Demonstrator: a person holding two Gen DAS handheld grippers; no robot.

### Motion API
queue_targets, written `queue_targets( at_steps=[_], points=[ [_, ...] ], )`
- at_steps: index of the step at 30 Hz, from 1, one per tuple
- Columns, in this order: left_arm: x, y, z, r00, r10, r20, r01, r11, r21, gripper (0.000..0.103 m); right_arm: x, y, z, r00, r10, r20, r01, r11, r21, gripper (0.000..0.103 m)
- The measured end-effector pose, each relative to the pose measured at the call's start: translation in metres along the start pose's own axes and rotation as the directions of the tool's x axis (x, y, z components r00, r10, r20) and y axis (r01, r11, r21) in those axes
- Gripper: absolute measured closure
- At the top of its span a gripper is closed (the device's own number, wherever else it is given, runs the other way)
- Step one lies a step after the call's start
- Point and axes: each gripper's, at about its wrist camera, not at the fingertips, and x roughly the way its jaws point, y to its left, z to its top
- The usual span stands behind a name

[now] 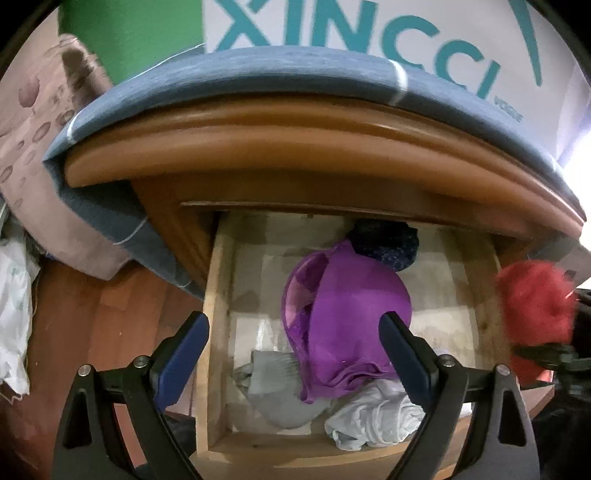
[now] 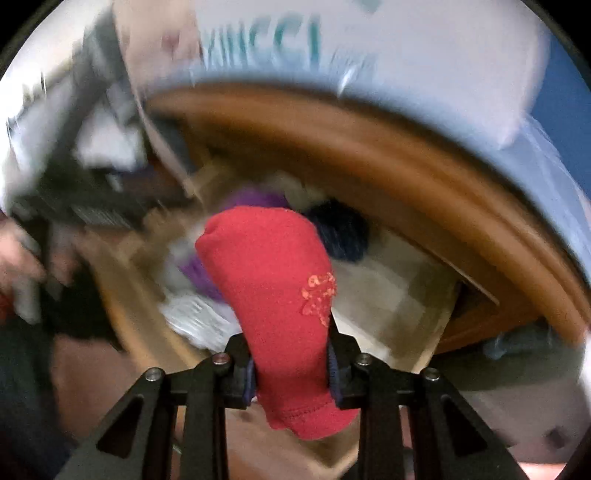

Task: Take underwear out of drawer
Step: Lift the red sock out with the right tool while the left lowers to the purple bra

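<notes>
white bag (image 1: 369, 33) lettered "XINCCI", smaller word unreadable

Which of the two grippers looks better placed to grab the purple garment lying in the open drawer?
Left. The left gripper hangs open right above the purple fabric garment in the wooden drawer. The right gripper is already shut on a red fabric piece, so it is occupied.
</notes>
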Motion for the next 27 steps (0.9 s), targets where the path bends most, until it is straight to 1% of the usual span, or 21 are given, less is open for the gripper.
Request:
queue_targets(
  at_steps=[2,3,6,8,9,10,13,14,15,18,22,23,24,25,26,27],
  points=[
    [0.001,-0.005,0.0,1.0,0.01,-0.002,-0.01,1.0,0.026,0.011,-0.021,-0.006,-0.009,0.992,0.029,0.12,-0.037,0.997,0.067,0.074],
    [0.002,-0.008,0.0,1.0,0.011,-0.003,-0.011,0.999,0.033,0.011,-0.012,-0.001,-0.005,0.986,0.04,0.164,-0.056,0.994,0.094,0.074],
    [0.003,-0.016,0.002,1.0,0.0,-0.03,0.002,0.999,0.054,0.011,-0.022,-0.008,-0.005,0.975,0.029,0.22,-0.054,0.992,0.11,0.074],
    [0.002,-0.023,0.003,0.999,-0.012,-0.038,0.016,0.996,0.087,0.007,-0.034,-0.012,-0.008,0.965,0.052,0.257,-0.088,0.987,0.131,0.074],
    [0.004,-0.026,0.004,0.999,-0.013,-0.045,0.017,0.995,0.098,0.003,-0.035,-0.015,-0.008,0.962,0.061,0.266,-0.1,0.985,0.138,0.074],
    [0.006,-0.029,0.004,0.998,-0.02,-0.062,0.026,0.994,0.104,0.001,-0.033,-0.016,-0.008,0.961,0.052,0.271,-0.093,0.986,0.14,0.074],
    [0.017,-0.032,0.006,0.992,-0.055,-0.117,0.062,0.996,0.064,0.001,-0.035,-0.023,-0.005,0.955,0.052,0.291,-0.103,0.981,0.162,0.074],
    [0.022,-0.034,0.007,0.988,-0.066,-0.138,0.074,0.996,0.052,0.001,-0.036,-0.018,-0.004,0.952,0.05,0.301,-0.103,0.981,0.163,0.074],
    [0.027,-0.035,0.007,0.987,-0.062,-0.15,0.07,0.996,0.048,0.001,-0.039,-0.018,-0.004,0.949,0.054,0.309,-0.108,0.981,0.162,0.074],
    [0.039,-0.036,0.01,0.983,-0.011,-0.181,0.02,0.999,0.051,0.001,-0.039,-0.015,-0.005,0.943,0.06,0.328,-0.117,0.981,0.158,0.074],
    [0.055,-0.03,0.014,0.976,0.001,-0.216,0.005,1.0,0.028,0.001,-0.043,-0.016,-0.005,0.937,0.062,0.343,-0.123,0.98,0.158,0.074],
    [0.059,-0.031,0.014,0.976,0.006,-0.22,0.002,0.999,0.037,0.0,-0.043,-0.017,-0.006,0.936,0.063,0.347,-0.126,0.979,0.161,0.074],
    [0.06,-0.032,0.014,0.978,0.034,-0.204,-0.023,0.998,0.052,0.0,-0.042,-0.018,-0.006,0.934,0.068,0.349,-0.131,0.978,0.16,0.074],
    [0.06,-0.033,0.013,0.979,0.041,-0.199,-0.029,0.998,0.061,0.0,-0.042,-0.018,-0.006,0.933,0.068,0.353,-0.133,0.978,0.161,0.074],
    [0.059,-0.034,0.012,0.981,0.013,-0.194,-0.001,0.998,0.064,0.0,-0.043,-0.018,-0.005,0.931,0.069,0.357,-0.135,0.977,0.163,0.074],
    [0.059,-0.034,0.011,0.982,0.003,-0.191,0.01,0.998,0.069,0.0,-0.042,-0.018,-0.005,0.931,0.073,0.358,-0.139,0.977,0.162,0.074]
  ],
)
